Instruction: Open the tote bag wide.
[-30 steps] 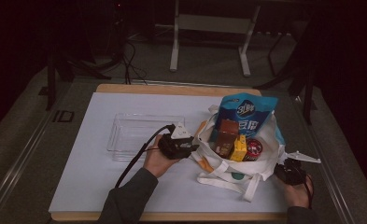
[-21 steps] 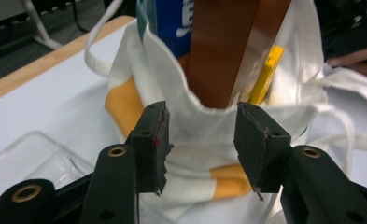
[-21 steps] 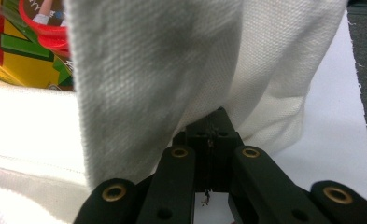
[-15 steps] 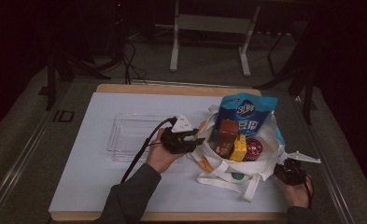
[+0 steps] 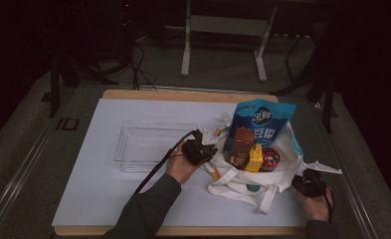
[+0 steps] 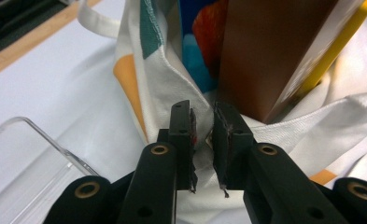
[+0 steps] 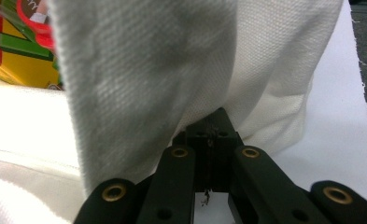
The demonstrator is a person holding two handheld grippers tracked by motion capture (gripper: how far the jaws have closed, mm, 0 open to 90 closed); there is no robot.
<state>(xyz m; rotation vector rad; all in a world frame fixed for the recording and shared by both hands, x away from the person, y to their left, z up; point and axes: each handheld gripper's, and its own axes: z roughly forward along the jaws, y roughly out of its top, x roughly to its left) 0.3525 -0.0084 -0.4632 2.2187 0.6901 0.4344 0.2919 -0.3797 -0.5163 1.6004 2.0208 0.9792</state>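
Landmark: a white cloth tote bag [image 5: 262,181] with teal and orange print is seen lying open on the white-covered table [image 5: 93,199], its handles [image 5: 267,199] trailing toward the near edge.
Left gripper: the left gripper [image 5: 205,149] is held at the bag's left rim. In the left gripper view its jaws are seen narrowed, having just been closing, with a fold of the bag's rim [image 6: 190,100] lying between them; a slim gap remains between the pads [image 6: 221,135], and whether the cloth is pinched cannot be told.
Right gripper: the right gripper [image 5: 310,181] is held at the bag's right side, near the table's front edge. In the right gripper view its jaws are seen pressed together, clamped on the bag's white cloth [image 7: 172,70], which hangs over them.
Bag contents: a blue printed snack pouch [image 5: 262,122] is stood at the back of the bag, a brown rectangular box [image 5: 240,144] in front of it, a yellow carton [image 5: 255,158] just right of the box, and a round red-lidded item [image 5: 270,158] beside the carton.
Tray: a clear plastic rectangular tray [image 5: 148,144] is seen on the table just left of the bag, beside the left gripper.
Cable: a black cable [image 5: 158,167] is trailed from the left gripper across the table, away from the bag.
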